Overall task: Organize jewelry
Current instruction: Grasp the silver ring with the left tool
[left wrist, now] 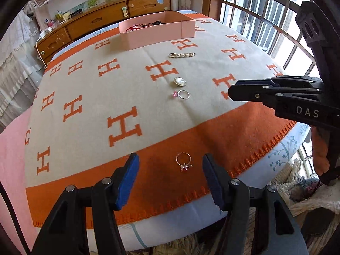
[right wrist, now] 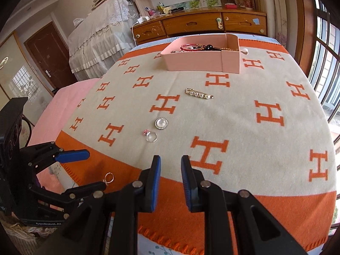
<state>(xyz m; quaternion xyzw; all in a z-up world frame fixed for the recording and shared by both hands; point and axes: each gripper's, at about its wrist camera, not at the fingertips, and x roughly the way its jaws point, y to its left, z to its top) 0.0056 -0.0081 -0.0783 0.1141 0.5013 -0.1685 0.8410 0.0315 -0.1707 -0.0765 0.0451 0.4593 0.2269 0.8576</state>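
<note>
A gold ring with a red stone (left wrist: 184, 162) lies on the blanket's orange border, between the open fingers of my left gripper (left wrist: 170, 167); it also shows in the right wrist view (right wrist: 108, 178). A silver ring with a pink stone (left wrist: 182, 94) (right wrist: 151, 136), a round pearl brooch (left wrist: 180, 82) (right wrist: 161, 123) and a pearl bar pin (left wrist: 182, 54) (right wrist: 199, 93) lie on the beige part. The pink jewelry box (left wrist: 157, 33) (right wrist: 201, 62) at the far side holds bracelets. My right gripper (right wrist: 170, 170) hovers open and empty over the blanket; in the left wrist view its jaws look nearly together.
The orange and beige blanket (left wrist: 85, 85) covers a bed. A wooden dresser (right wrist: 199, 25) stands behind it. Barred windows (left wrist: 265, 10) are on the right, a door (right wrist: 51, 55) on the left. A woven basket (left wrist: 297, 191) sits beside the bed's near edge.
</note>
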